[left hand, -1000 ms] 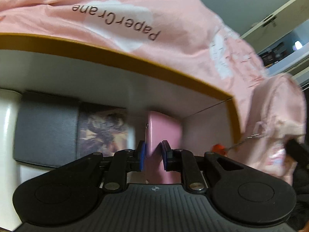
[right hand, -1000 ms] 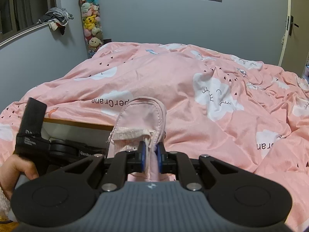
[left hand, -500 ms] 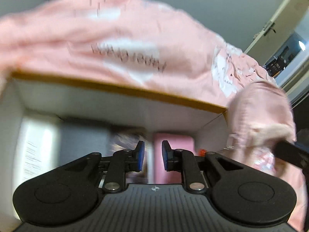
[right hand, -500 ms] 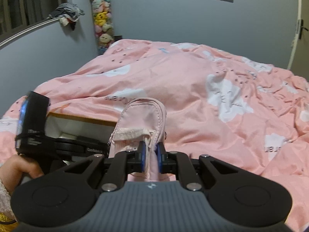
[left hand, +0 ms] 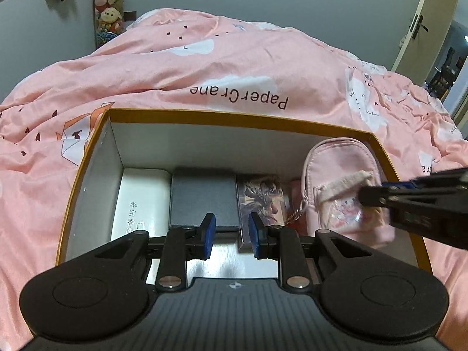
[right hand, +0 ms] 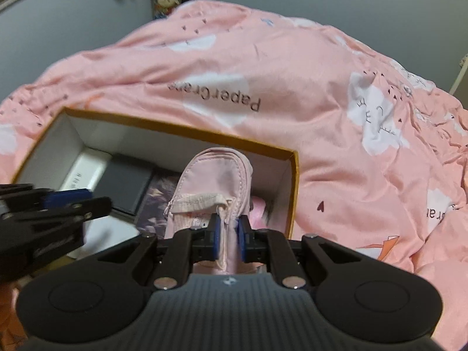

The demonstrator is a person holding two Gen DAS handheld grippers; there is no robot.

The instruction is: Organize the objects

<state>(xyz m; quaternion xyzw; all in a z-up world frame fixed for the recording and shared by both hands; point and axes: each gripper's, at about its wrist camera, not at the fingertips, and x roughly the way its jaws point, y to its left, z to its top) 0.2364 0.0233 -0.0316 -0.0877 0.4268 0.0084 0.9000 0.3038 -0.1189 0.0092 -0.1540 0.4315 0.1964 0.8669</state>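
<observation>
Two grippers over an orange-rimmed box [left hand: 234,117] on a bed's pink duvet [left hand: 234,58]. Left gripper [left hand: 231,232] empty, jaws opening, hovering above a dark grey case [left hand: 203,199] and a picture card [left hand: 261,199]. Right gripper [right hand: 228,238] clamped on a pink pouch [right hand: 216,175], held upright in the box's right end beside its side wall. White case [left hand: 140,199] at the far left, a pink item [left hand: 295,193] half hidden behind the pouch.

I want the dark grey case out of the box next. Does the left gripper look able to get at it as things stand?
Probably yes. The left gripper holds nothing, its jaws opening, right above the dark grey case, whose top lies uncovered. The pink pouch in the right gripper hangs off to the side.
</observation>
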